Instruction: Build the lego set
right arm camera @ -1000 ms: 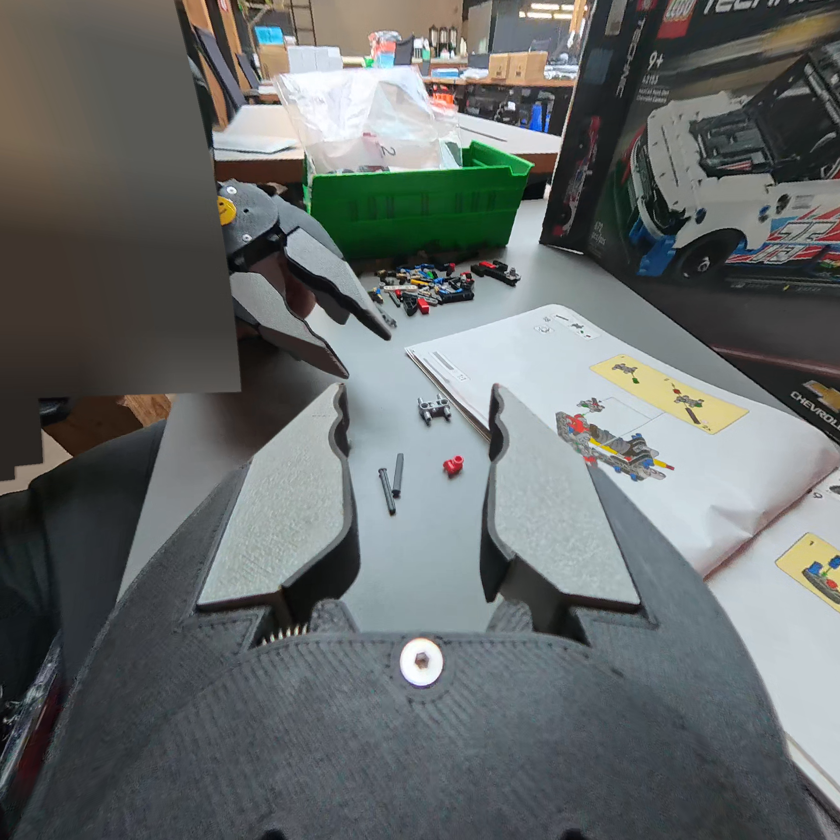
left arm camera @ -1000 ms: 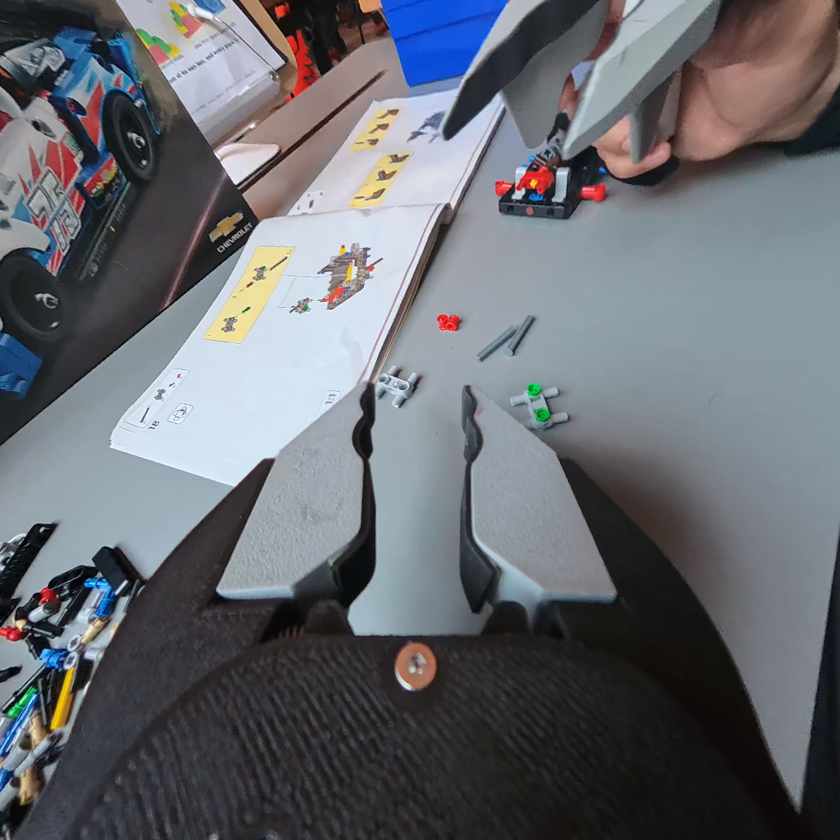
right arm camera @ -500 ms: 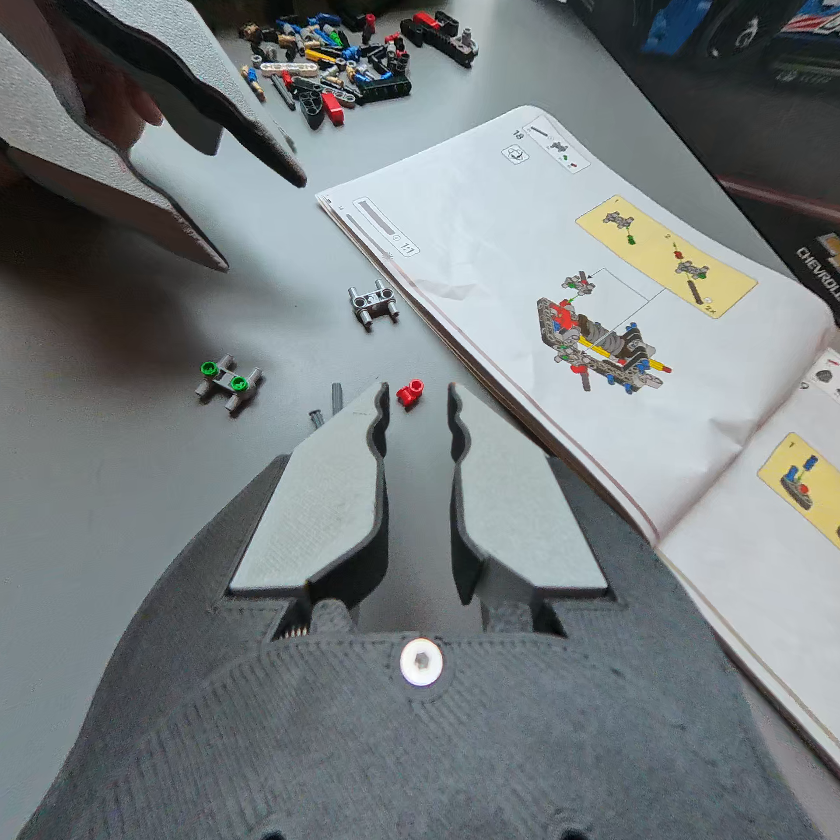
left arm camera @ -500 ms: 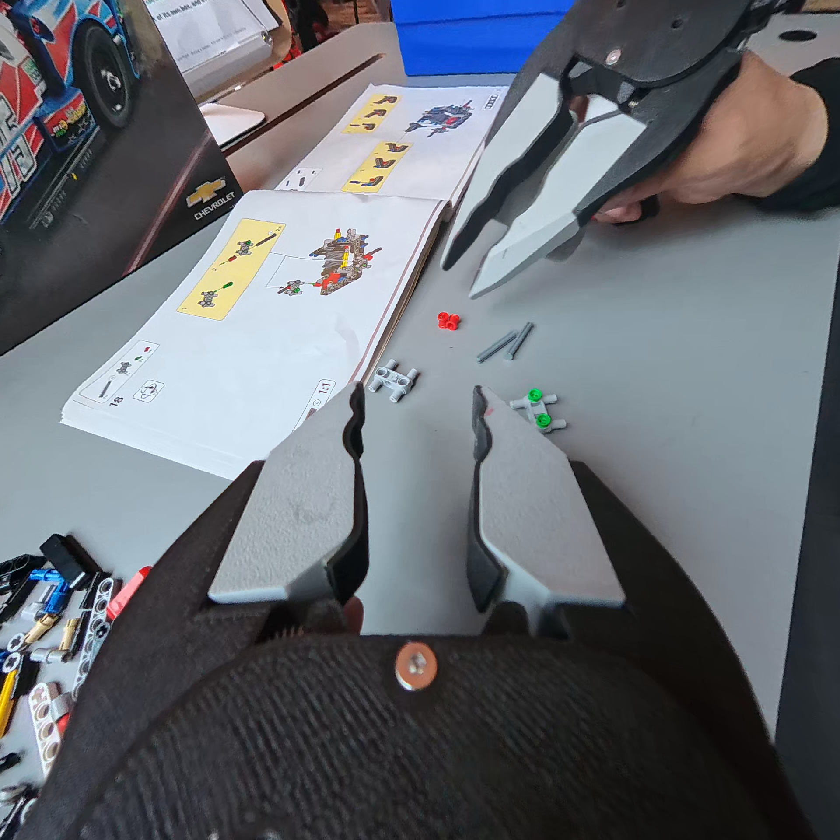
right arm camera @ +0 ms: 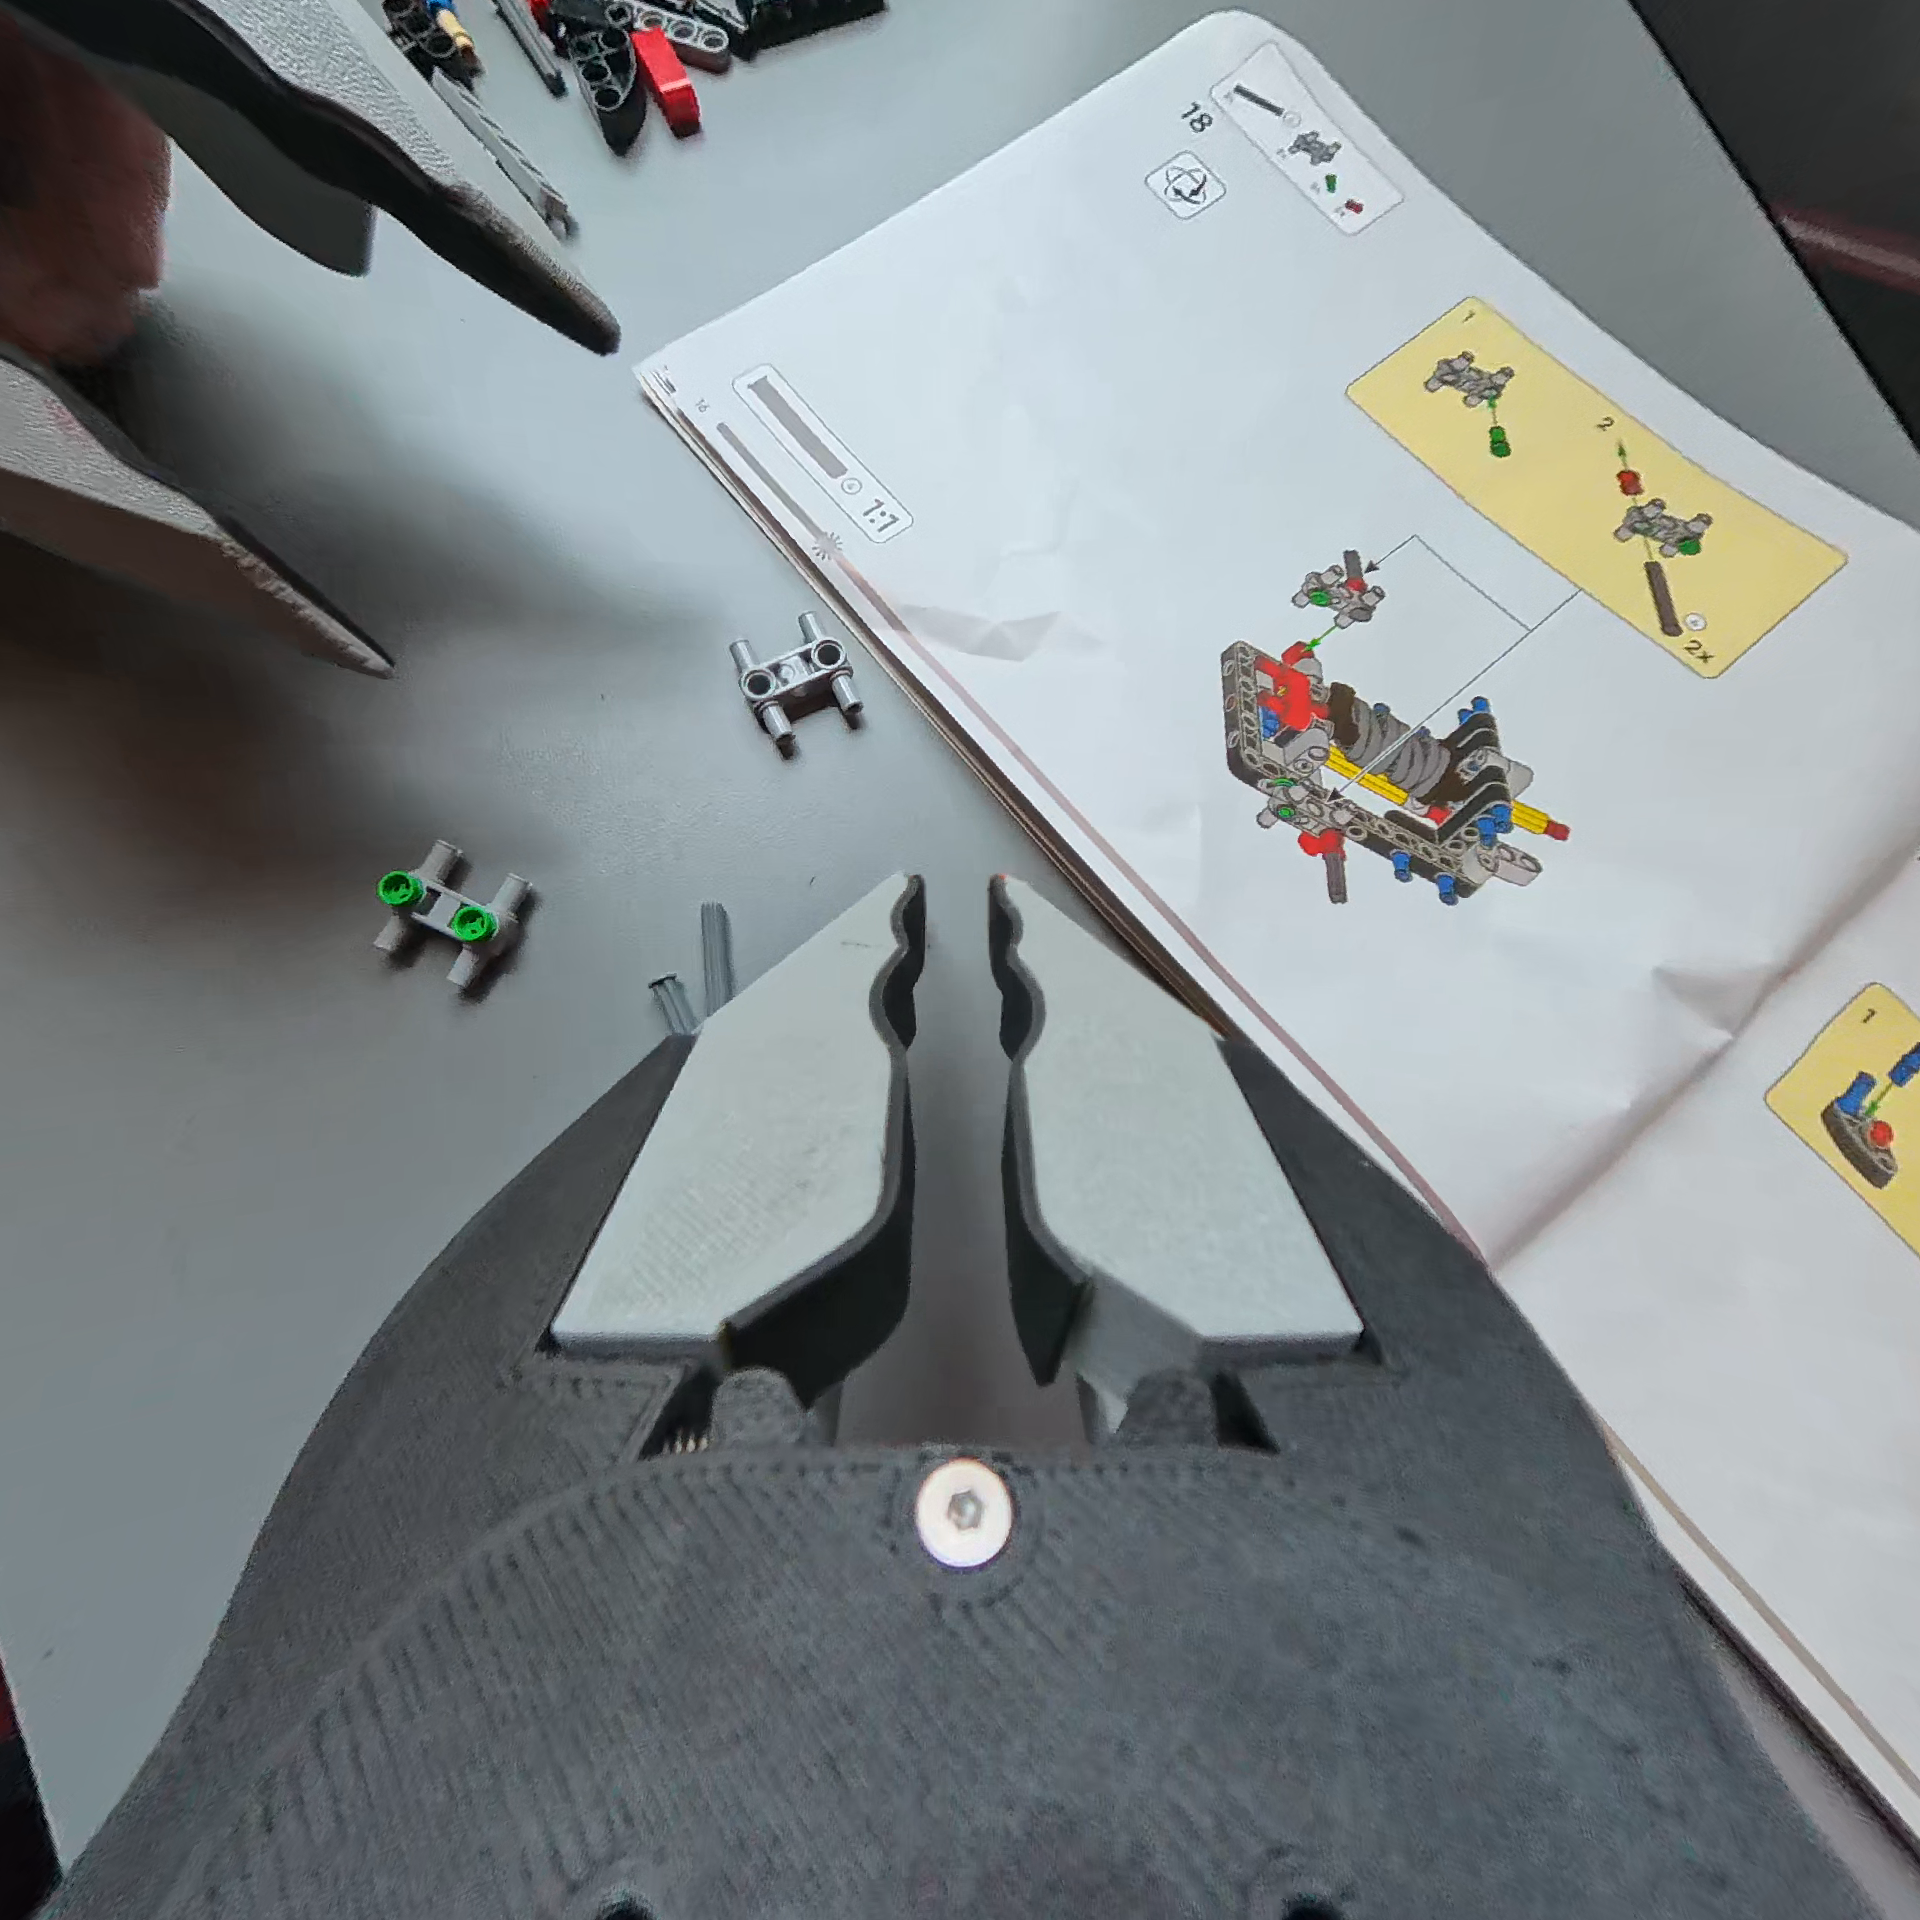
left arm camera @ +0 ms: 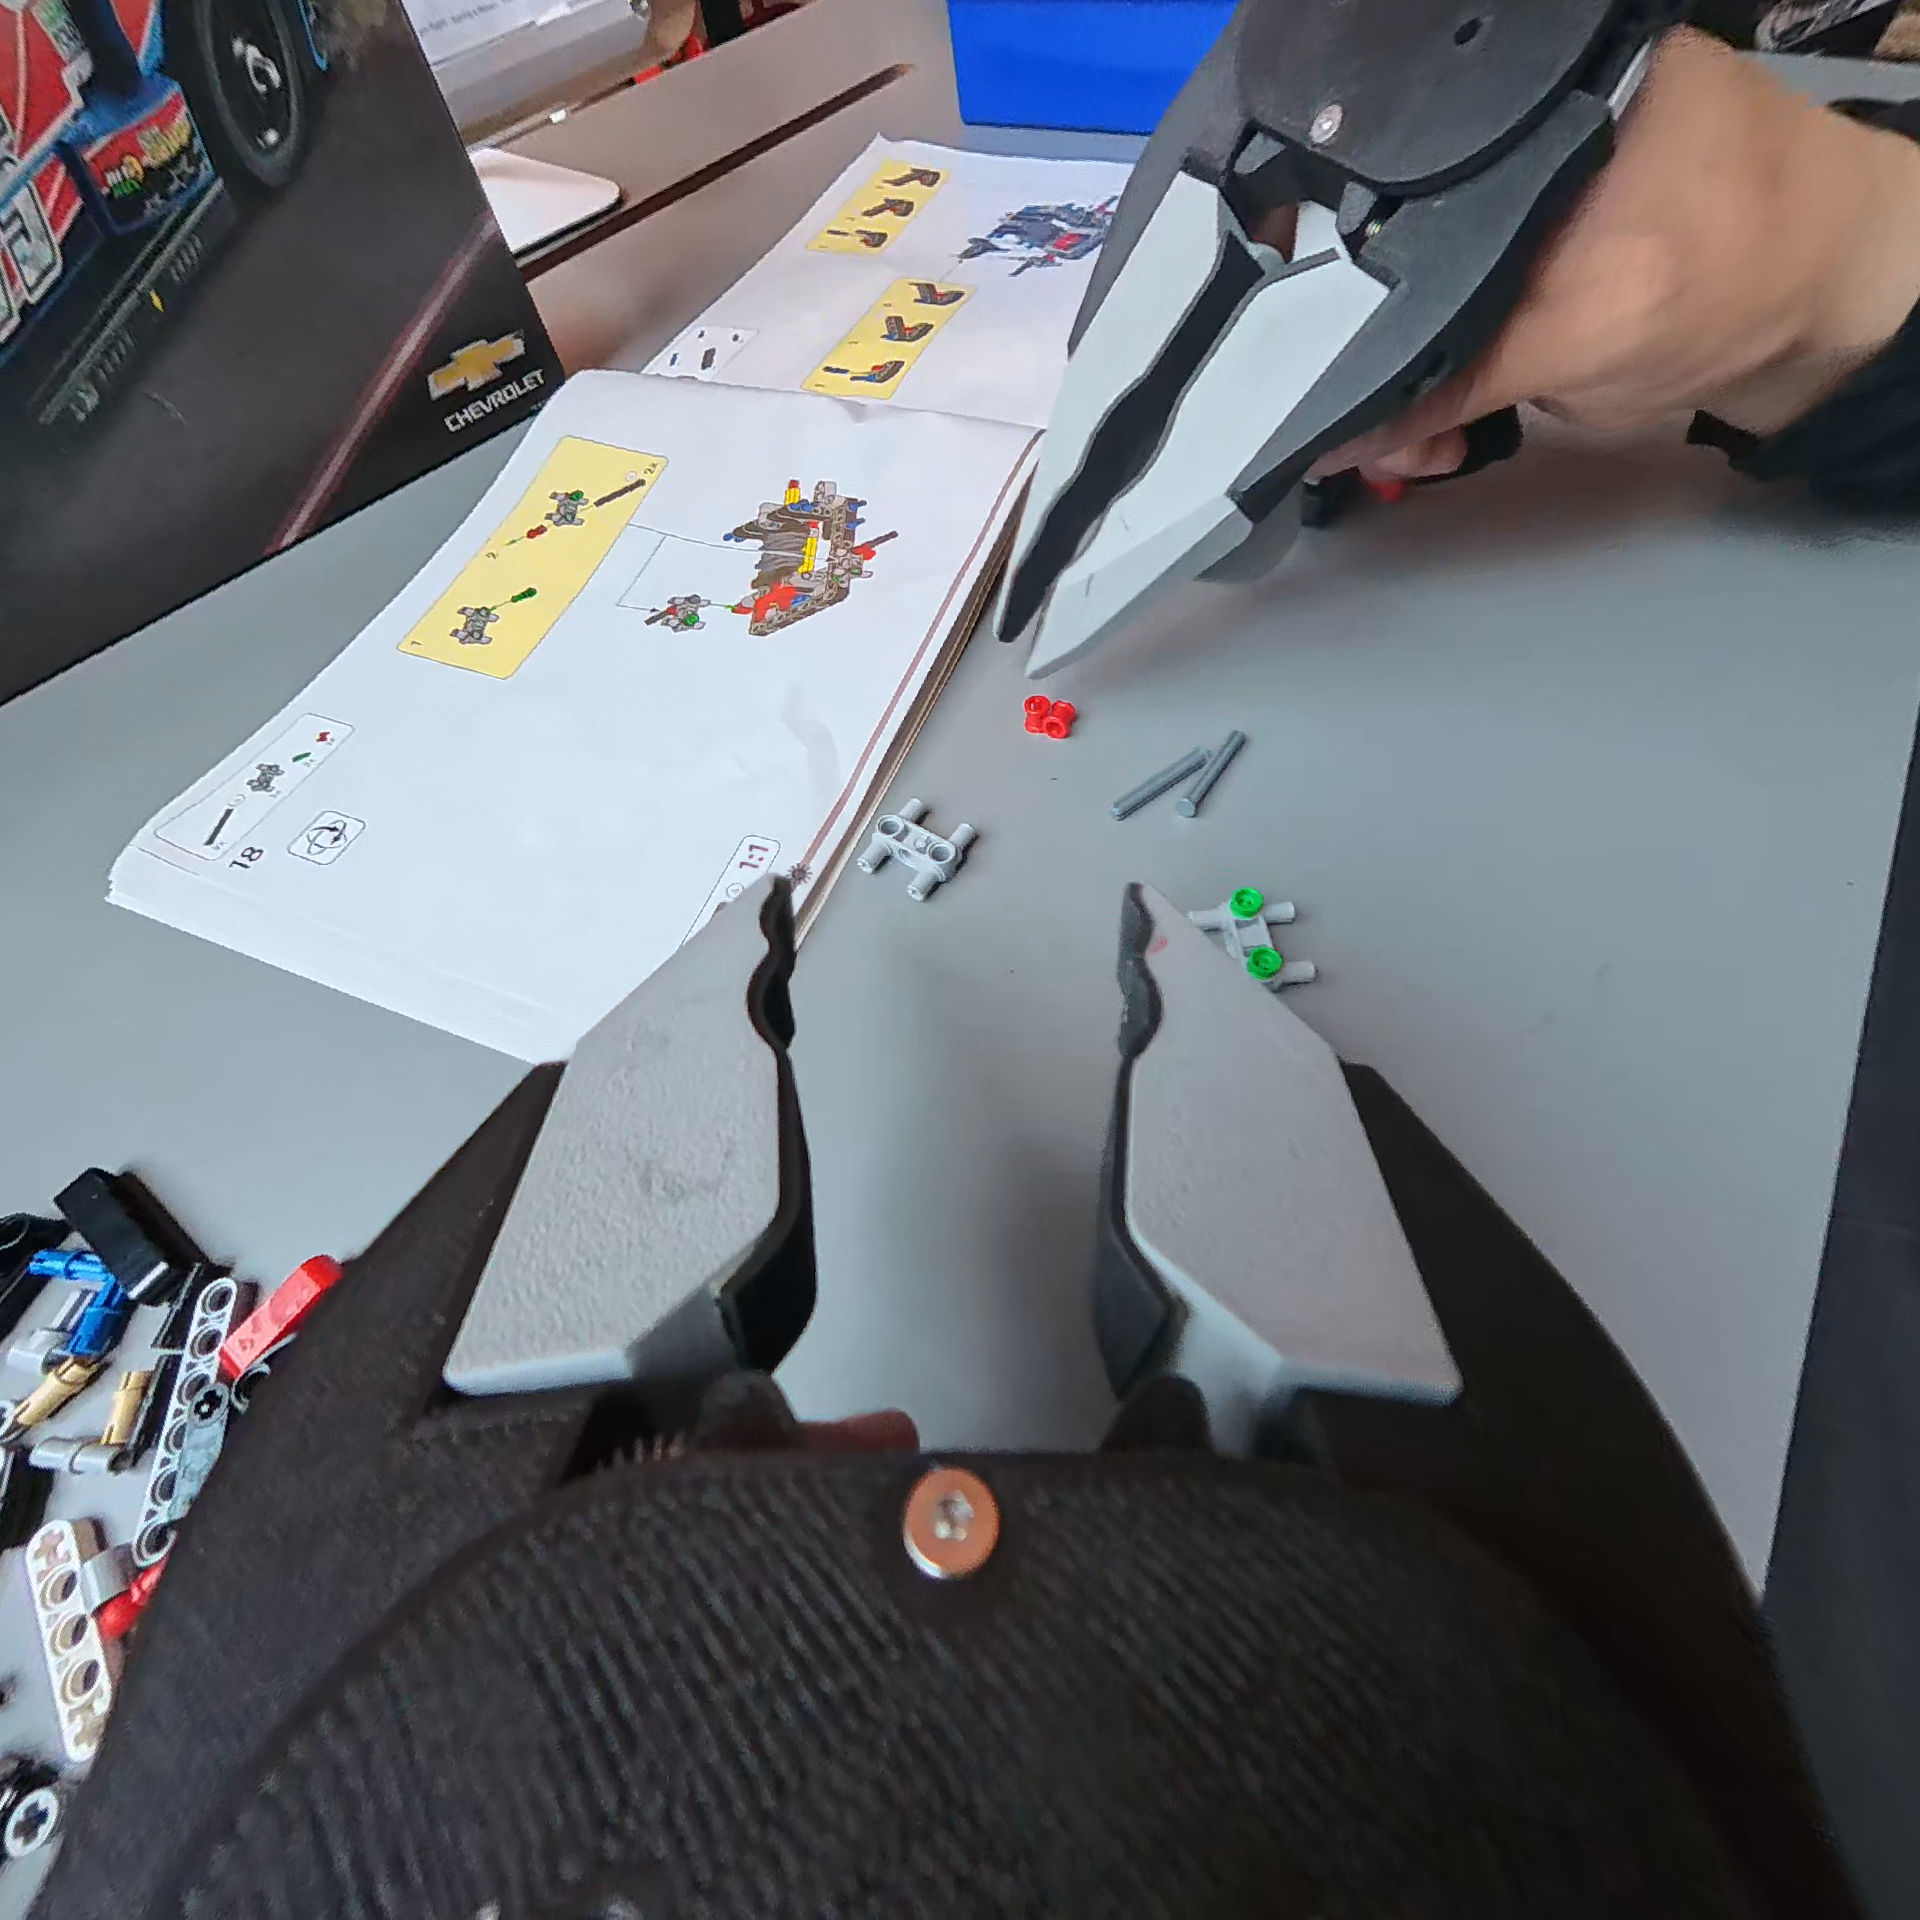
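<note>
A small red connector [left arm camera: 1049,717] lies on the grey table beside the open instruction booklet [left arm camera: 582,727]. My right gripper [left arm camera: 1029,644] hovers just over it with its jaws narrowed to a slim gap and nothing between them; in the right wrist view [right arm camera: 956,899] the red piece is hidden under the fingers. Two grey axles [left arm camera: 1179,774], a grey connector [left arm camera: 920,847] and a grey connector with green pins [left arm camera: 1252,935] lie nearby. My left gripper [left arm camera: 951,914] is wide open and empty, close in front of the two connectors.
The set's box [left arm camera: 229,312] stands at the back left. A pile of loose parts [left arm camera: 104,1403] lies at the left gripper's left. The partly built assembly [left arm camera: 1340,499] is mostly hidden behind the right hand. The table's edge [left arm camera: 1870,1039] runs along the right. Spacing between my two grippers at the tips: around 10 cm. The grey connector [left arm camera: 920,847] is about 5 cm from my left fingertips. Seen from the right wrist view [right arm camera: 784,671] as well.
My right gripper has come from the assembly down over the red connector and narrowed its jaws. My left gripper has opened wider.
</note>
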`<state>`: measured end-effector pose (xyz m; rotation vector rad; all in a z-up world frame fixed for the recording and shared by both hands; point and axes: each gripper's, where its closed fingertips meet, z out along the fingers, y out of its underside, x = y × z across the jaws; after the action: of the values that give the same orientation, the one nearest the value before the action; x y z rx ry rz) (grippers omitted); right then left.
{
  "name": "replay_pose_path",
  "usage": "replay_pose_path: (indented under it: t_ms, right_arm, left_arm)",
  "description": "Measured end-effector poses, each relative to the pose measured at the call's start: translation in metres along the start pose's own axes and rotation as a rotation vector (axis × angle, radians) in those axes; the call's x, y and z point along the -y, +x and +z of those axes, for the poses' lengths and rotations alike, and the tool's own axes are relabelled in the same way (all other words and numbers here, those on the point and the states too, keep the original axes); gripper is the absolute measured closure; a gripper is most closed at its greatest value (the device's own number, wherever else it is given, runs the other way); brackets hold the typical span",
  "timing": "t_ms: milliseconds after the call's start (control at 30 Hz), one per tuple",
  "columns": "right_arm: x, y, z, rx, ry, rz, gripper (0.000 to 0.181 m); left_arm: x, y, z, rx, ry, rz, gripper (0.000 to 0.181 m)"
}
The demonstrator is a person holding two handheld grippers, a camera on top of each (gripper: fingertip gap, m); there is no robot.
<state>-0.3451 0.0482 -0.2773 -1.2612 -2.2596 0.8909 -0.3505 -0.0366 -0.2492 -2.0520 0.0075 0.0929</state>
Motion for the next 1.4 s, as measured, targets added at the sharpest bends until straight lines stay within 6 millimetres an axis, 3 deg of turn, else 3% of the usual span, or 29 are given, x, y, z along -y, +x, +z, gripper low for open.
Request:
replay_pose_path:
  t_ms: [100, 400, 667, 900, 1033, 1133, 1400]
  right_arm:
    - [-0.001, -0.006, 0.003, 0.049, -0.011, 0.017, 0.170]
    - [-0.008, -0.010, 0.011, 0.075, -0.043, 0.022, 0.177]
    - [0.010, -0.016, -0.020, 0.161, 0.092, 0.091, 0.177]
    - [-0.018, -0.030, -0.044, 0.143, 0.057, 0.060, 0.176]
    - [-0.038, -0.038, -0.043, 0.136, 0.020, 0.054, 0.176]
    - [-0.050, -0.042, -0.035, 0.143, -0.006, 0.061, 0.176]
    - [-0.047, -0.046, -0.033, 0.143, 0.007, 0.023, 0.174]
  left_arm:
    - [-0.003, 0.000, 0.002, -0.002, -0.023, -0.007, 0.114]
    - [-0.004, 0.000, 0.001, -0.003, -0.028, -0.007, 0.116]
    - [-0.006, 0.003, 0.003, -0.007, -0.047, 0.017, 0.121]
    - [-0.004, 0.003, 0.001, 0.014, -0.028, 0.046, 0.123]
    - [-0.007, 0.002, 0.003, 0.011, -0.052, 0.036, 0.116]
    - [-0.007, 0.004, 0.004, 0.009, -0.056, 0.045, 0.121]
    - [-0.007, 0.003, 0.004, 0.010, -0.056, 0.045, 0.122]
